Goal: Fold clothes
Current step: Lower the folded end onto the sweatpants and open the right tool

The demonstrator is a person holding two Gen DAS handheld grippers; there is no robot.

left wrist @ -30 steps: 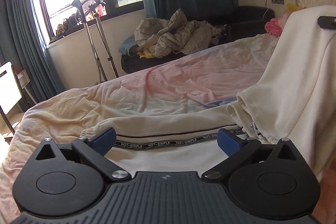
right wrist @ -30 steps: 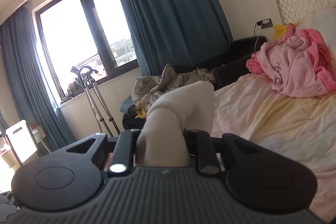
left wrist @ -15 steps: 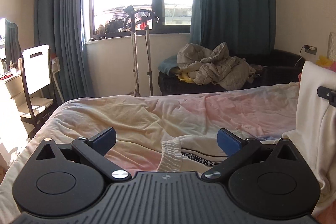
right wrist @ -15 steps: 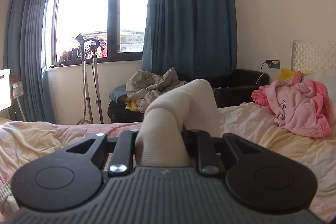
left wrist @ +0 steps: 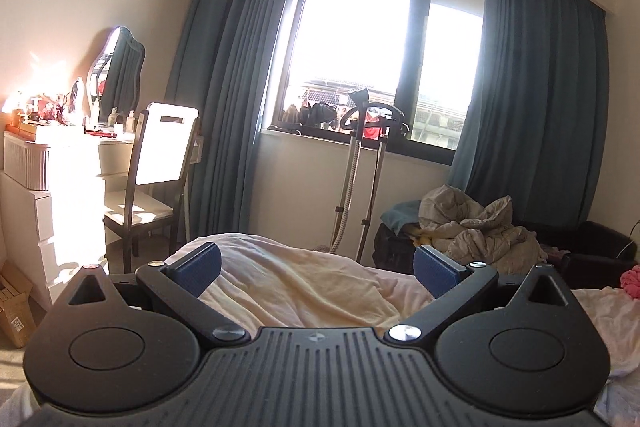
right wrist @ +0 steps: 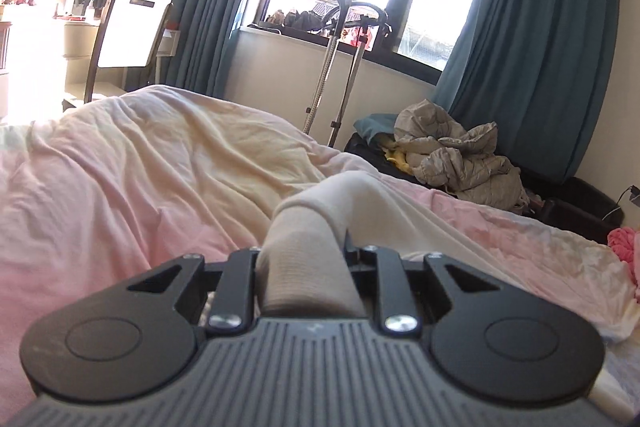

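Right gripper (right wrist: pixel 306 259) pinches the cream garment (right wrist: pixel 308 227) over the bed (right wrist: pixel 120 187); left gripper (left wrist: pixel 318 269) hangs spread, empty.

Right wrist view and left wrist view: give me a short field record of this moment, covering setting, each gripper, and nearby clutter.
setting: bedroom, bed with pale pink and cream cover
right gripper: shut on a bunched cream garment
left gripper: open, nothing between its blue pads
beyond bed: grey jacket heaped on a dark seat
by window: garment steamer
far left: white chair

right gripper (right wrist: pixel 306 259) fingertips under cream garment (right wrist: pixel 308 227)
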